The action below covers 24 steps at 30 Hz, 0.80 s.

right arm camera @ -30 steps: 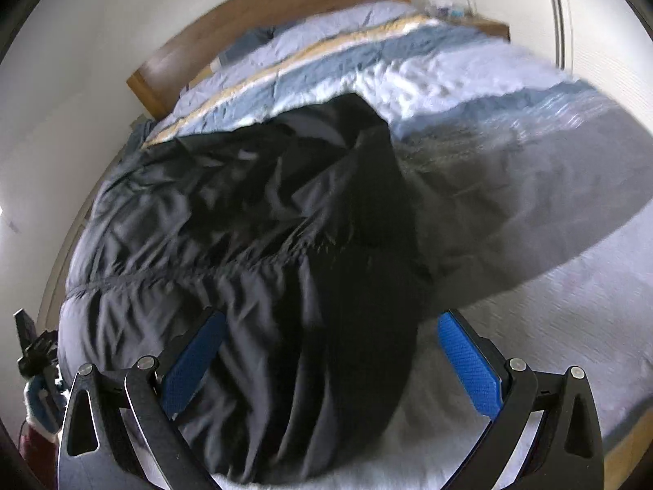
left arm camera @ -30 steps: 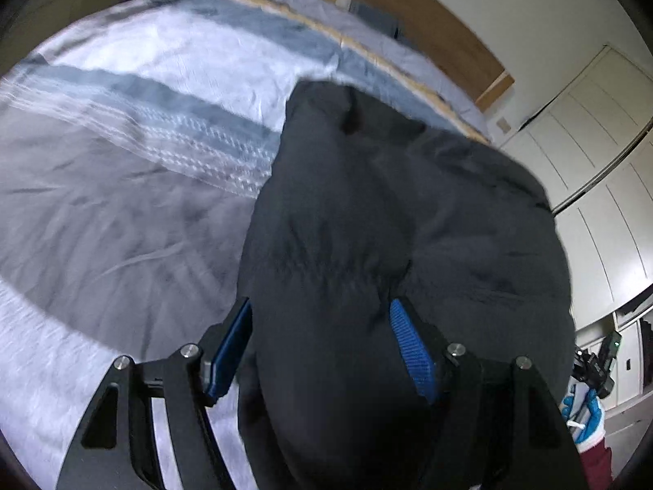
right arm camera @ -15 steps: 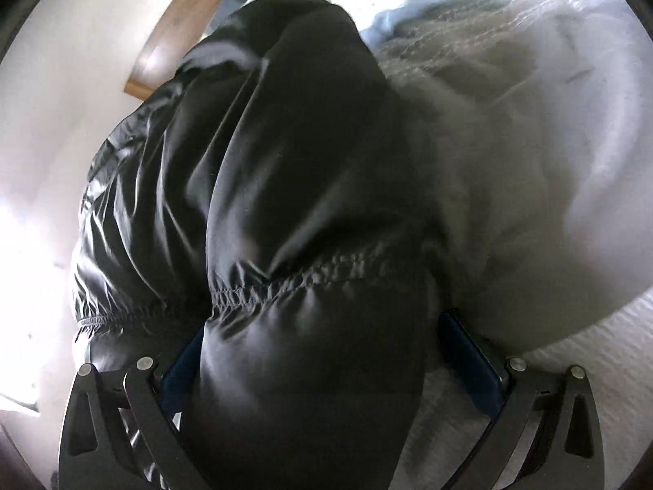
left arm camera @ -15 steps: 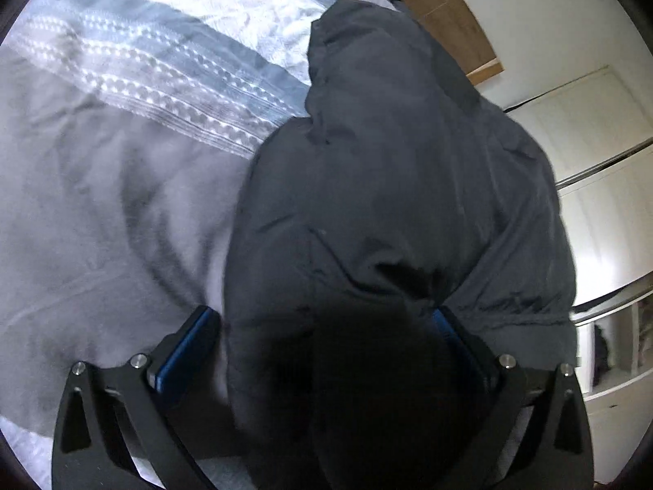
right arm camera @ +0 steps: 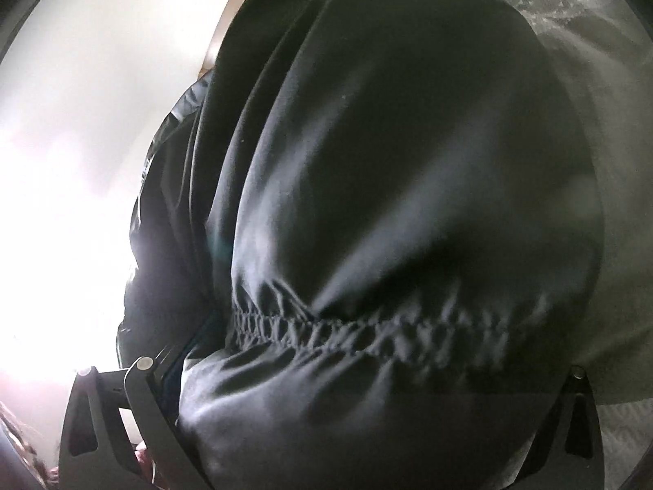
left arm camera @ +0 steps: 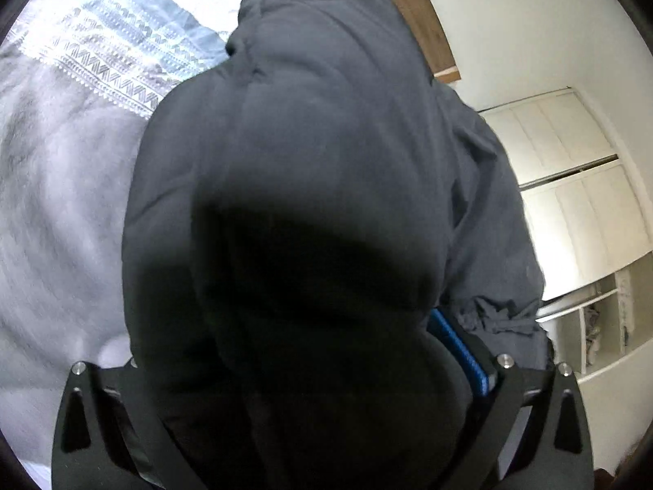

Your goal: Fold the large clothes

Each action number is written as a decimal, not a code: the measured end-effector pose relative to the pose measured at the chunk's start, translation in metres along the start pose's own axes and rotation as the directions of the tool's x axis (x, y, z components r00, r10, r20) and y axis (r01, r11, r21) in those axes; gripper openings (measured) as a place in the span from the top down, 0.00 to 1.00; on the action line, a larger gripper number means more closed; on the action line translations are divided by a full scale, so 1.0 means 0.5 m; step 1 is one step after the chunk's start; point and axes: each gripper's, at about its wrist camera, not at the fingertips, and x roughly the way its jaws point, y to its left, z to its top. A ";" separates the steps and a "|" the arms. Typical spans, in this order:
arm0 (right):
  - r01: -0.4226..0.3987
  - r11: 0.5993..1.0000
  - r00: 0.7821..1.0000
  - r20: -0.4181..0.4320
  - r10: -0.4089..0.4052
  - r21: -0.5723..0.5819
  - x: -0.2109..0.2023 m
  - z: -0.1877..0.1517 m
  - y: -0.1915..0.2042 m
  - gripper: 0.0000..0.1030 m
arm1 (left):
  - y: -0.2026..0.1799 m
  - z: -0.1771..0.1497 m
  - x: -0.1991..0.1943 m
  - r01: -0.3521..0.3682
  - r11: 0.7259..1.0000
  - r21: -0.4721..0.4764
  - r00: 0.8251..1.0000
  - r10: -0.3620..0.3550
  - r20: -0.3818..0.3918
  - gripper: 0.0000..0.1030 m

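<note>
Two grippers stand spread wide, each with the black padded jacket (left arm camera: 310, 188) bulging between its jaws. Left gripper (left arm camera: 285, 371) has just been opening; whether its blue pad at 4 o'clock presses the cloth I cannot tell. Right gripper (right arm camera: 359, 384) is buried alike. Beyond, at 10 o'clock, lies the patterned bedspread (left arm camera: 81, 94); at 3 o'clock, white wardrobe doors (left arm camera: 571, 188).

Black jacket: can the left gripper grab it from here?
Probably yes. The left gripper has just been opening its jaws, and the black jacket already bulges between them, so nothing seems to block it.
</note>
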 end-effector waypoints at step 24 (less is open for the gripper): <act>-0.175 0.969 0.961 0.185 0.207 -0.172 -0.179 -0.109 0.336 0.74 | -0.244 -0.120 -0.195 0.236 0.966 0.103 0.951 -0.251 0.178 0.74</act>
